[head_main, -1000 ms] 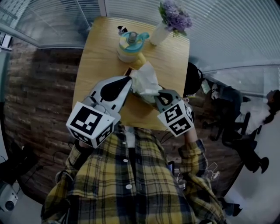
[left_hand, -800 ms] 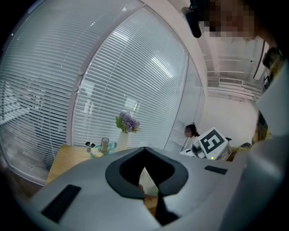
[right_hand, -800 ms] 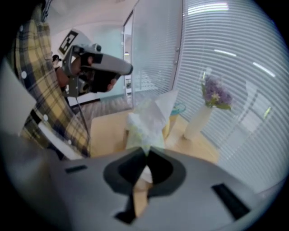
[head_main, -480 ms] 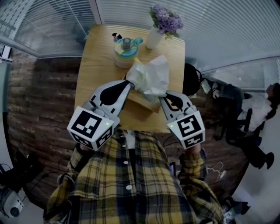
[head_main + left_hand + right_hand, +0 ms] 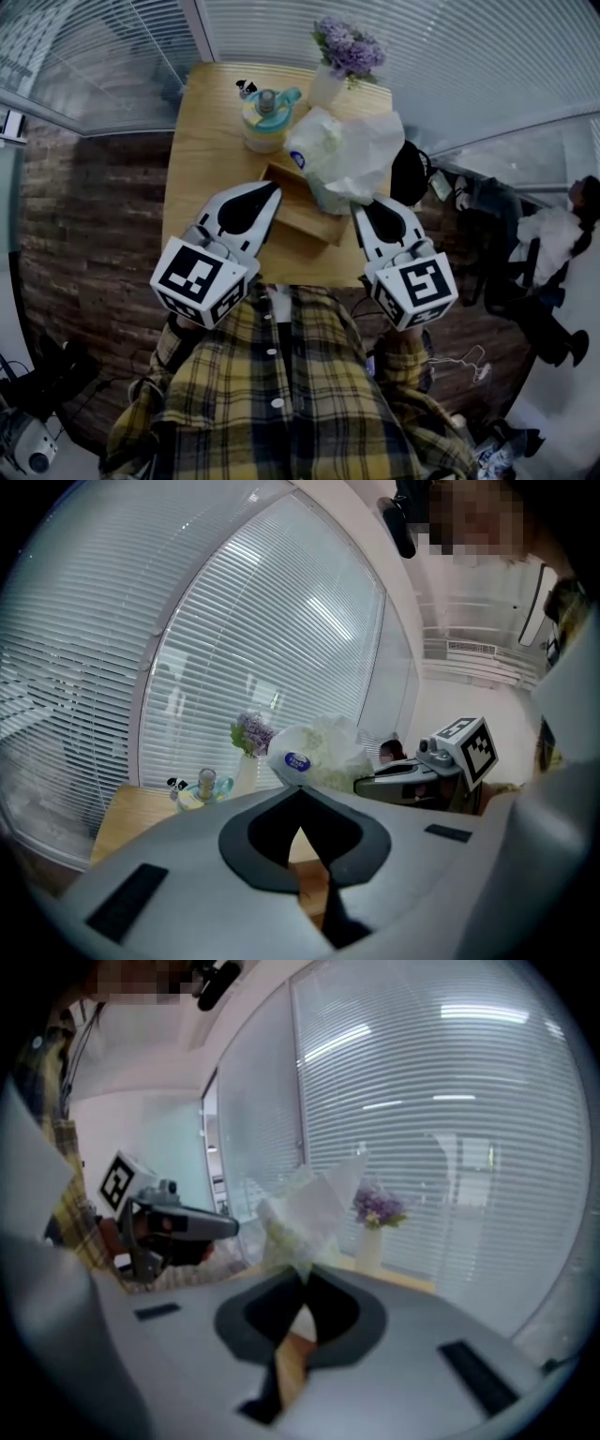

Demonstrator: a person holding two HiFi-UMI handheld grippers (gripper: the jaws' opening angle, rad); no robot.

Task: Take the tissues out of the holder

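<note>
Above the wooden holder (image 5: 302, 217) on the table (image 5: 202, 141), the tissue pack (image 5: 349, 155) now hangs from my right gripper (image 5: 362, 204), clamped on its lower edge; a second ago it sat inside. Removal looks nearly done. My left gripper (image 5: 268, 190) is closed, empty, beside the holder. The pack's blue oval label (image 5: 302, 158) is too small to read.

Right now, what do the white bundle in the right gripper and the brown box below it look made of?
White crumpled bundle with a blue oval label: probably soft tissue paper in thin clear plastic wrap; it creases loosely and shines faintly.
Brown open box: likely wood, matt finish, shown by flat warm-toned boards; grain is too small to see.
</note>
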